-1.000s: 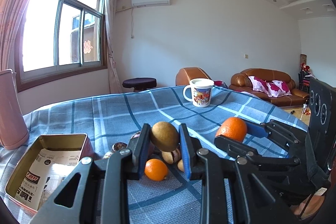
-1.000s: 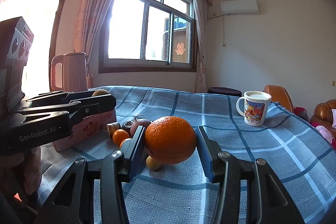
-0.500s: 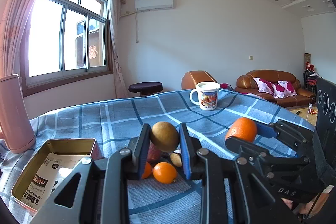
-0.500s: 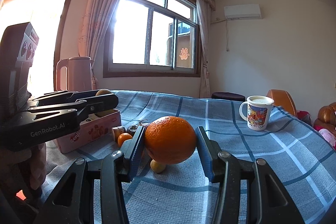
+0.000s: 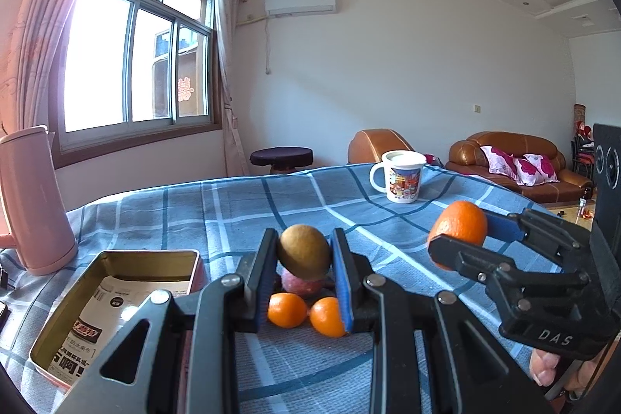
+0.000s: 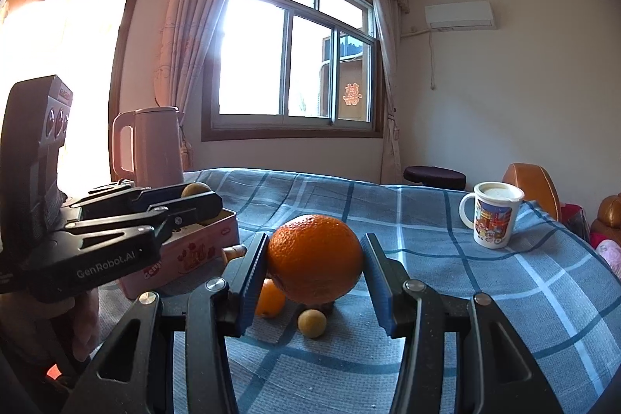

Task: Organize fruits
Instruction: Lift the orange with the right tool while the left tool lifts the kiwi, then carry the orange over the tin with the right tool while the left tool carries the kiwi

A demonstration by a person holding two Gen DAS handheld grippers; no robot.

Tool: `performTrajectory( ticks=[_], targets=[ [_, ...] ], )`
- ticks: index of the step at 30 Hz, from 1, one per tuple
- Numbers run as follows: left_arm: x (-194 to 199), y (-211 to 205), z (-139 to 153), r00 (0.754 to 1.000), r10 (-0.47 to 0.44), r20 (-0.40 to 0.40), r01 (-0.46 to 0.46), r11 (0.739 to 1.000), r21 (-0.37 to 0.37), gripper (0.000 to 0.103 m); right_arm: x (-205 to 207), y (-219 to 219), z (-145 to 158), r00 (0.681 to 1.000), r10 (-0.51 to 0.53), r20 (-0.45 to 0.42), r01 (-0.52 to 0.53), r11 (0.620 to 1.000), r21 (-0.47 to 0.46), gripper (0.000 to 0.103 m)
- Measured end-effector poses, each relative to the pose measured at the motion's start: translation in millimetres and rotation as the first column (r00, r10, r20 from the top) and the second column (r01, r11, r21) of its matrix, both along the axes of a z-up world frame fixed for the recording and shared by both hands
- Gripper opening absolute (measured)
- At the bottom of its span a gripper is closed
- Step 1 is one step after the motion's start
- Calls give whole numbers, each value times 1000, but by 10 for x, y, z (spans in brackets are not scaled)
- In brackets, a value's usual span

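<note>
At the far left a tall pink plastic kettle [image 5: 33,204] stands near the edge of the blue checked tablecloth [image 5: 240,212]. Just to its right lies an open rectangular metal tin [image 5: 116,301] with a pink outer wall — inside it only printed paper, no fruit. Beside the tin, the left gripper [image 5: 304,272] is raised above the cloth, its blue pads pinching a brown oval kiwi [image 5: 304,251]. Under it a small heap rests on the cloth: a reddish round fruit [image 5: 302,284] and two small orange mandarins [image 5: 287,309], close together. In the right wrist view a small yellowish round fruit [image 6: 311,323] lies just in front of that heap. To the right, the right gripper [image 6: 314,268] clamps a large round orange [image 6: 314,258], held clear of the table. Behind both — a broad stretch of bare cloth runs to the far edge, where a white printed mug [image 5: 401,177] with a lid stands alone, well apart from the fruit.
</note>
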State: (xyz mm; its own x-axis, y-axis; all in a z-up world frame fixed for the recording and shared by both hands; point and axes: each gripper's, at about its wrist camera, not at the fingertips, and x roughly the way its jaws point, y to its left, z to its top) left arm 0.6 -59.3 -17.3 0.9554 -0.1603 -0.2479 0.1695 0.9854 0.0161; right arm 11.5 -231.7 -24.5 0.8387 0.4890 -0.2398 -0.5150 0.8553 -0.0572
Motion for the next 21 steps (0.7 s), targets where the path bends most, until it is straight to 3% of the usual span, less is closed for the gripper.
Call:
performTrajectory(
  ticks=[21],
  targets=[
    [-7,619,22,991,130,-38,-131,991,-31,29,180,684,373,988,149,-41,-151,987,-52,50]
  ],
)
